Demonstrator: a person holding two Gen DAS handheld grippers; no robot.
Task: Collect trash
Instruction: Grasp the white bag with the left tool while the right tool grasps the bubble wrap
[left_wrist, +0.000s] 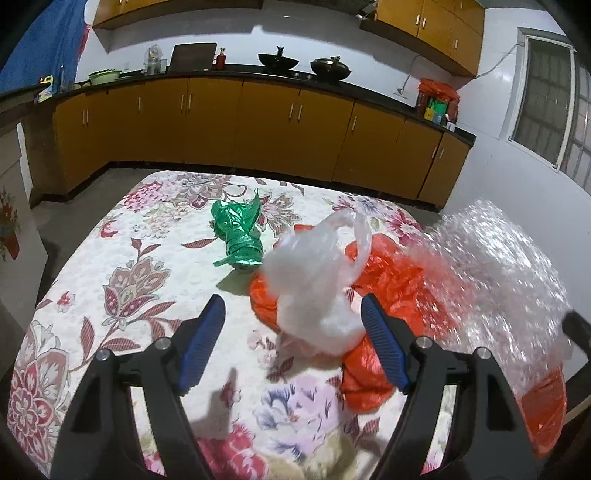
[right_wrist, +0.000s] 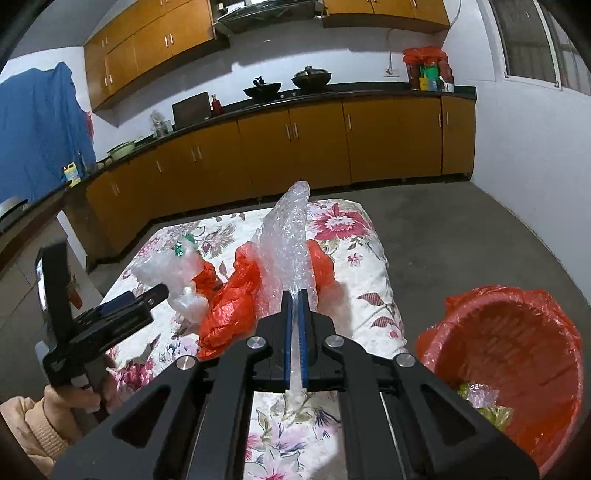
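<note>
My left gripper (left_wrist: 291, 306) is open, its blue pads either side of a crumpled white plastic bag (left_wrist: 314, 280) lying on an orange plastic bag (left_wrist: 384, 295) on the floral table (left_wrist: 129, 295). A green plastic bag (left_wrist: 236, 232) lies farther back. My right gripper (right_wrist: 295, 295) is shut on a sheet of bubble wrap (right_wrist: 288, 236) and holds it above the orange bag (right_wrist: 229, 306); the bubble wrap shows blurred at the right in the left wrist view (left_wrist: 491, 273). The left gripper (right_wrist: 147, 299) and white bag (right_wrist: 177, 273) show at the left of the right wrist view.
A red bin lined with an orange bag (right_wrist: 509, 354) stands right of the table, with some trash inside. Kitchen cabinets (left_wrist: 258, 129) and a counter with woks run along the far wall. Grey floor (right_wrist: 461, 236) surrounds the table.
</note>
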